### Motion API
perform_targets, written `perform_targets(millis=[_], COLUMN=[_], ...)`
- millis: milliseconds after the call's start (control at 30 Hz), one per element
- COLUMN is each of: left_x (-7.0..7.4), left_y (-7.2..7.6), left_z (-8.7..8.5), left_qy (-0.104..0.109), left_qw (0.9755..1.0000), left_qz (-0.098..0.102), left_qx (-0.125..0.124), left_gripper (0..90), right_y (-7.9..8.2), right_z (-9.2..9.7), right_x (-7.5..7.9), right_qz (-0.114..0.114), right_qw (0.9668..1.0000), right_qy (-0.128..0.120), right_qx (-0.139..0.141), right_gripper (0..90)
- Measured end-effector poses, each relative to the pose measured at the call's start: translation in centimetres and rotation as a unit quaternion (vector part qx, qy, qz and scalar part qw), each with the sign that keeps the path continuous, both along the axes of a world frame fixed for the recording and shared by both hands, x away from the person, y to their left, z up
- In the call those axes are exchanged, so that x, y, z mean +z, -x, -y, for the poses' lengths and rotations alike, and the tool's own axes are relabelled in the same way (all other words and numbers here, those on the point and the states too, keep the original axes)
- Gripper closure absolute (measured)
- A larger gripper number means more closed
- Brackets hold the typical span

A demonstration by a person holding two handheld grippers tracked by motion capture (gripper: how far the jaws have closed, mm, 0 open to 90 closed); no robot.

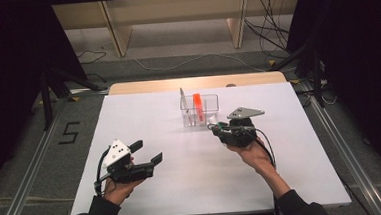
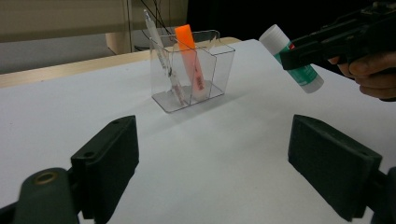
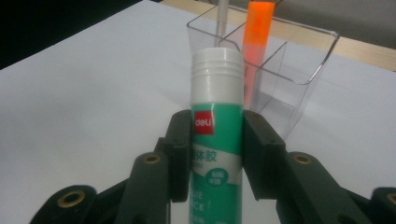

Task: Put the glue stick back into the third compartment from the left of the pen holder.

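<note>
White table (image 1: 183,188), grey floor (image 1: 30,147)

My right gripper (image 1: 217,128) held a glue stick (image 1: 213,120) just beside the clear holder (image 1: 200,112); my left gripper (image 1: 147,153) hung open, well apart from that holder.

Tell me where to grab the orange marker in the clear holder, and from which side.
Take the orange marker by its top end, coming from straight above. It stands nearly upright in the clear holder, whose walls block its lower body, so only the top above the rim is free. The left tongs are open and free.
</note>
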State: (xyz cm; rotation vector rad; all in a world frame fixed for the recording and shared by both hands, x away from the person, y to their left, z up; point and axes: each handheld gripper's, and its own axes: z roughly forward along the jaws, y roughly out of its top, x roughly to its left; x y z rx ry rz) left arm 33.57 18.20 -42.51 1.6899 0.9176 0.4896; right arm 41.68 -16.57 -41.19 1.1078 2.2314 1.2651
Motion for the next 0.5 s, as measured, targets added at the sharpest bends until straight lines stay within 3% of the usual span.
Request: perform_targets(millis=[333,500], left_x=[0.0,0.1], left_y=[-0.1,-0.1], left_z=[-0.1,-0.1], left_qy=[0.006,0.008], left_qw=[1.0,1.0], left_qz=[0.0,0.0], left_qx=[0.001,0.001], left_gripper=[15.9,15.9], right_y=[-2.6,-4.4], right_z=[0.2,-0.2], right_x=[1.4,1.6], right_qz=[0.036,0.037], right_qw=[0.9984,0.9974], right_qy=[-0.037,-0.046], right_qx=[-0.023,-0.04], right_gripper=[66.1,66.1])
